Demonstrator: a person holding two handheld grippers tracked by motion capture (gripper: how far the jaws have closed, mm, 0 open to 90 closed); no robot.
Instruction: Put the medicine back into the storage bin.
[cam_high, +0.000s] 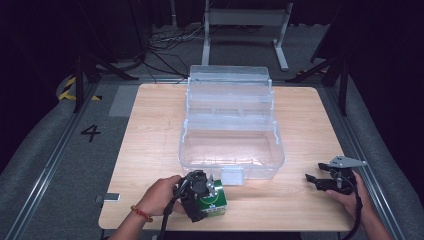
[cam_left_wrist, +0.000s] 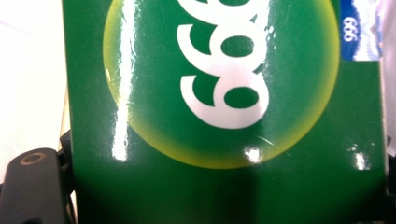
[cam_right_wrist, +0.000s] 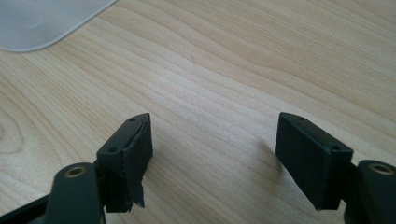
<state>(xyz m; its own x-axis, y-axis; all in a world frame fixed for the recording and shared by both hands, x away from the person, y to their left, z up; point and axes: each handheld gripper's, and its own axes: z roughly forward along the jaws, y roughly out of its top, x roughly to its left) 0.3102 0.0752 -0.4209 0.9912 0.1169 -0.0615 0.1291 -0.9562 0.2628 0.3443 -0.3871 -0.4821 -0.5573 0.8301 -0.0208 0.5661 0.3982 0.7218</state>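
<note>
A glossy green box (cam_high: 216, 202) with white numerals in a yellow circle lies at the table's near edge, just in front of the clear container. My left gripper (cam_high: 207, 196) reaches over it from the left, held by a hand. In the left gripper view the green box (cam_left_wrist: 224, 116) sits between the jaws, and its two side edges meet the black pads (cam_left_wrist: 66, 158). My right gripper (cam_high: 315, 173) hovers low over bare wood at the near right, pointing left. Its jaws stand wide apart with nothing between them (cam_right_wrist: 215, 140).
A large clear plastic tiered container (cam_high: 232, 167) stands open in the middle of the wooden table (cam_high: 300, 125), with a white latch on its near wall; a corner of the container (cam_right_wrist: 42, 23) shows ahead of the right gripper. Beyond the table are a metal frame and cables.
</note>
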